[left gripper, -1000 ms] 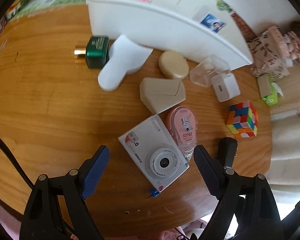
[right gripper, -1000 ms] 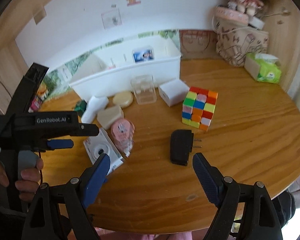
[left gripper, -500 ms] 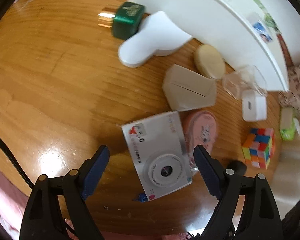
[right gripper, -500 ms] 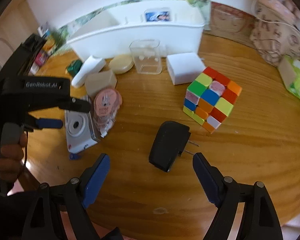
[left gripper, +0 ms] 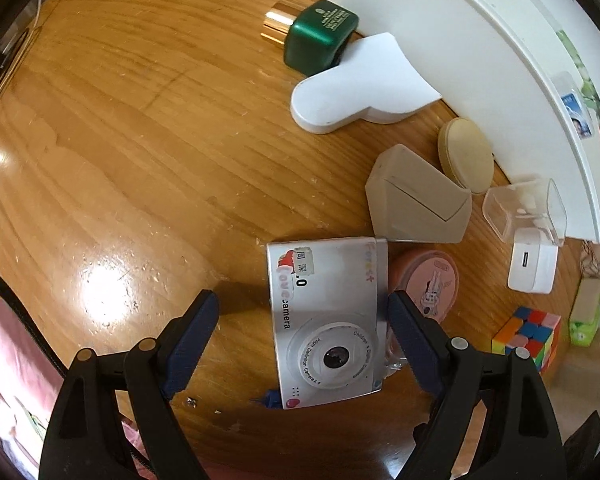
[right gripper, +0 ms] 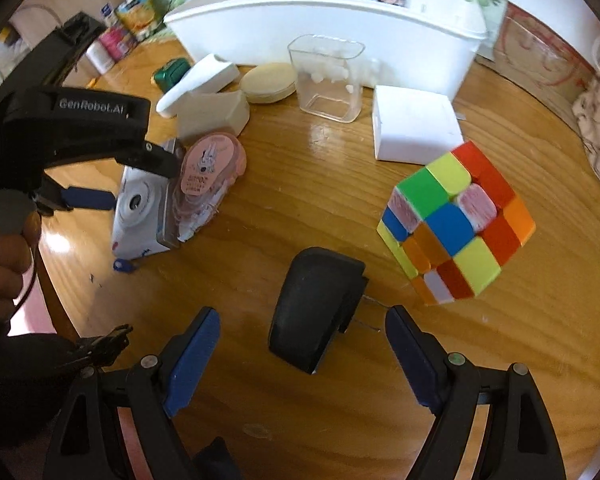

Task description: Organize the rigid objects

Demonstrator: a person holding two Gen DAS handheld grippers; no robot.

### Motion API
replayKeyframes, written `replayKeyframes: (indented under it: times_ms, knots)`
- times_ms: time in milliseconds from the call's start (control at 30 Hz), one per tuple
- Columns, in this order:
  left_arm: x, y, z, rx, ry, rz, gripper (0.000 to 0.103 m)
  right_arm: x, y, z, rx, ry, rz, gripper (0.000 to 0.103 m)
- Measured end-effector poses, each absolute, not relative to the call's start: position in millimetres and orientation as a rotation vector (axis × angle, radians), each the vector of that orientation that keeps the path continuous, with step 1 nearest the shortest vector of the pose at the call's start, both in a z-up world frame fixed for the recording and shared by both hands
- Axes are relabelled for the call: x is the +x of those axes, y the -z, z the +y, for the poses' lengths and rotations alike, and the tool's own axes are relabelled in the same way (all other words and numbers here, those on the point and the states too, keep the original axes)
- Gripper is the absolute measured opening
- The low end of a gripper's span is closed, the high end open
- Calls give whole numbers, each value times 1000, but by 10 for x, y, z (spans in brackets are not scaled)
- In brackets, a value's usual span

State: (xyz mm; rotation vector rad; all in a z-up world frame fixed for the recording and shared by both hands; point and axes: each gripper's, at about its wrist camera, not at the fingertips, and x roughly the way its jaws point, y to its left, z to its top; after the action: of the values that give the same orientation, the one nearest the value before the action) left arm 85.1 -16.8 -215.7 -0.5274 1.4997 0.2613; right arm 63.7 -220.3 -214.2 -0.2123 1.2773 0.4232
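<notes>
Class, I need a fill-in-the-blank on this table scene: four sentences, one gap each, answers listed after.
1. The left gripper has its jaws open around the silver ____.
2. The black charger lies before the ____ gripper.
3. The bottle with the gold cap is ____ in colour.
4. The clear plastic cup stands against the white ____.

Answers: camera; right; green; bin
</notes>
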Motion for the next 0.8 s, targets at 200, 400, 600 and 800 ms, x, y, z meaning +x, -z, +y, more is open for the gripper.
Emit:
replayKeyframes:
  times_ms: [200,400,600,800]
  knots:
    - [811,2213,-226,-549,-298,1505,85,727,2198,-2178,-288,-467,1311,85]
    - [946,2123,-106,-627,-317,1483,69,907,2235,-2143,-360,-460,1318,73]
    - [920,2120,19,-707,-319,1459,64,1021,2209,-2108,-417,-456,1300,61]
    - [854,2123,13,-695,-305,1462,64,986,2193,-2088,-410,-444,1305,60]
